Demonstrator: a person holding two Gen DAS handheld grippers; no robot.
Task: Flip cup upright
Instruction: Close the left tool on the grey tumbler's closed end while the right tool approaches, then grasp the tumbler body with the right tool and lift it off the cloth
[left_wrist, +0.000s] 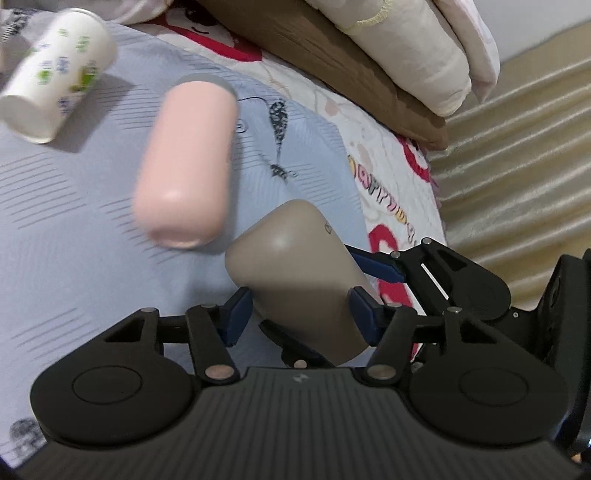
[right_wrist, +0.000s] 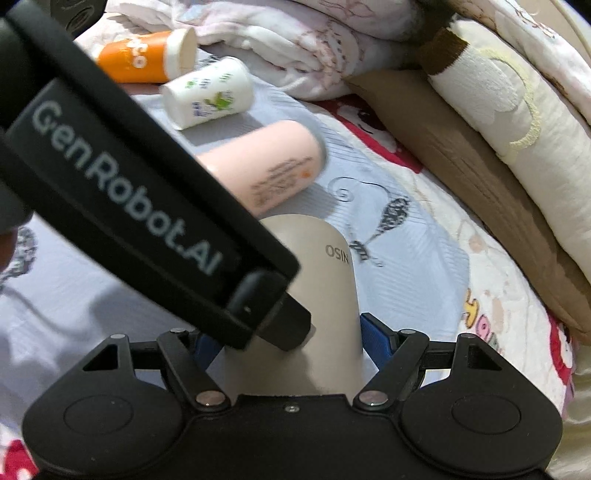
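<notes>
The beige cup (left_wrist: 295, 273) lies between both grippers above the bed (left_wrist: 74, 229). In the left wrist view, the left gripper (left_wrist: 301, 314) has its blue pads (left_wrist: 364, 314) pressed on the cup's flanks near one end, so it is clamped on the cup. The right gripper (left_wrist: 373, 266) reaches in from 3 o'clock in that same view. In the right wrist view, the right gripper (right_wrist: 291, 343) also has its pads (right_wrist: 373, 339) tight against the cup (right_wrist: 325, 295), gripping it, with the left gripper's body crossing from 10 o'clock over the cup. Whether the cup touches the sheet cannot be told.

The cup looks like smooth, matte, rigid plastic or coated metal with a rounded closed end at 12 o'clock. It is probably light and stiff, so it should not dent, but the slick tapered wall may slide out of the pads when rotated. The best hold is likely across the straight mid-wall, not the curved shoulder.

At 11 o'clock lie a pink cup (left_wrist: 188, 162) and a white cup (left_wrist: 55, 74); an orange cup (right_wrist: 147, 55) shows only in the right wrist view. The soft bedding gives an unsteady base, so the upright cup could topple.
</notes>
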